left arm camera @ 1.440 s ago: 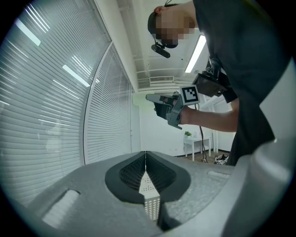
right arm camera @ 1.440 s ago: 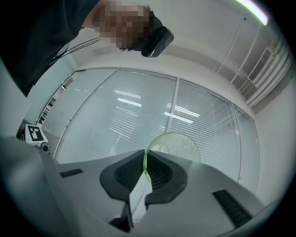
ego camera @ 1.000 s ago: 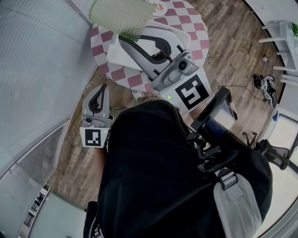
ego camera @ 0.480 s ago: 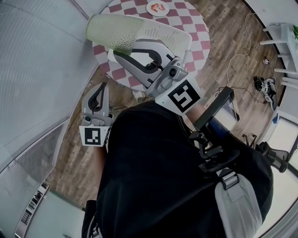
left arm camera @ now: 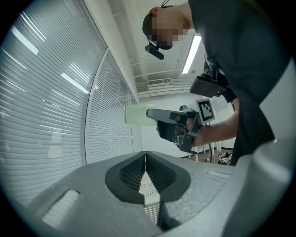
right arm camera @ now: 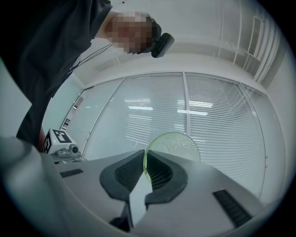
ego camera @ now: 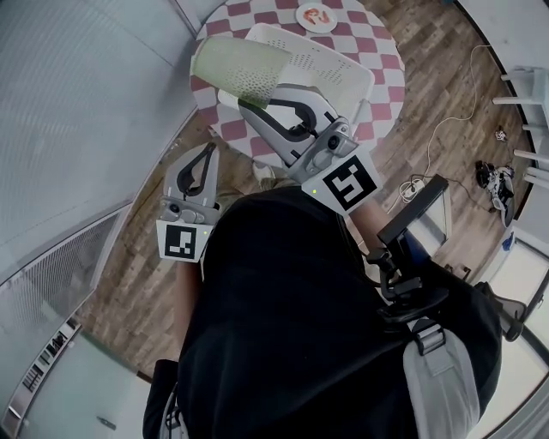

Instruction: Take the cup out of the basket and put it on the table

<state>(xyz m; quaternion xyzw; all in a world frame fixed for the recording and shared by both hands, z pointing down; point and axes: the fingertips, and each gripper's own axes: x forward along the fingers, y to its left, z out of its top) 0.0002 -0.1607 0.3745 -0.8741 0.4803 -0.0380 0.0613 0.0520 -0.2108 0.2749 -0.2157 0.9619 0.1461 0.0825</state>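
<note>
A pale green see-through cup (ego camera: 240, 67) lies on its side in the air, over the left end of the white perforated basket (ego camera: 324, 62). My right gripper (ego camera: 255, 99) is shut on its rim; the right gripper view shows the thin rim pinched between the pads and the cup's (right arm camera: 175, 145) dimpled bottom beyond my right gripper (right arm camera: 145, 167). The basket stands on a round red-and-white checked table (ego camera: 383, 53). My left gripper (ego camera: 208, 151) hangs lower left, beside the table, shut with nothing in it (left arm camera: 145, 159). In the left gripper view the cup (left arm camera: 135, 115) shows level in the right gripper (left arm camera: 150, 113).
A small plate (ego camera: 316, 15) with red food sits at the table's far side. A glass wall with blinds (ego camera: 77, 129) runs close along the left. On the wooden floor to the right lie cables (ego camera: 429, 146) and white furniture legs (ego camera: 525, 86).
The right gripper has come down with the cup, closer to the basket and table. The left gripper has kept its place.
</note>
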